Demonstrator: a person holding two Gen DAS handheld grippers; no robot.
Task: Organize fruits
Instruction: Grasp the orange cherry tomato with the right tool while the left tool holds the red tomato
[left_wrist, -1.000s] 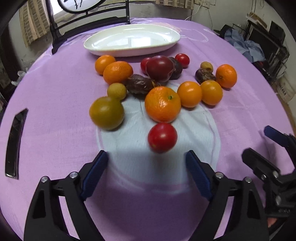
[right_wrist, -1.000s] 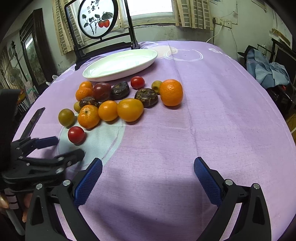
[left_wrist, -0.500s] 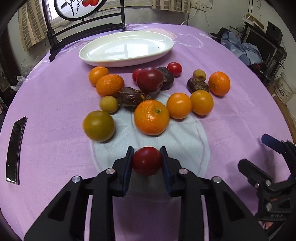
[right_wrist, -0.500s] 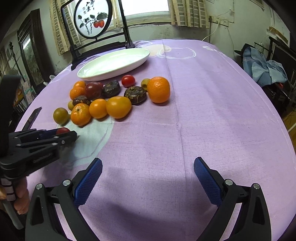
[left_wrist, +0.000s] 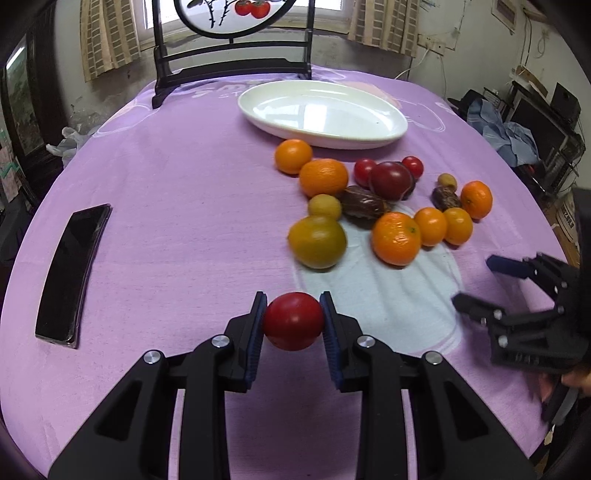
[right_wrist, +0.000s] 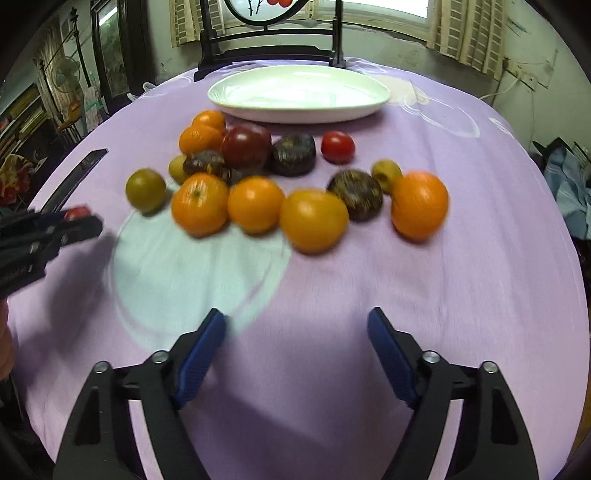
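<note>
- Since a second earlier, the left gripper (left_wrist: 293, 321) had closed on the red tomato (left_wrist: 293, 320), which then lay loose on the pale patch of the cloth, and had carried it off that patch toward the near edge of the table; the right gripper (right_wrist: 297, 350) had just been narrowing, with nothing between its jaws.
- The table (left_wrist: 177, 206) wore a purple cloth.
- The white oval dish (left_wrist: 325, 112) sat near the far edge, holding nothing.
- A black phone (left_wrist: 72, 273) lay near the left edge.
- The remaining fruit (right_wrist: 258, 184) lay clustered mid-table, just in front of the dish: oranges, dark wrinkled fruits, a large dark red tomato, small red ones and greenish-yellow ones.
- The left gripper pinched the red tomato between its blue pads (left_wrist: 255, 332), clear of the cluster.
- The right gripper hung spread over bare cloth near the front edge.
</note>
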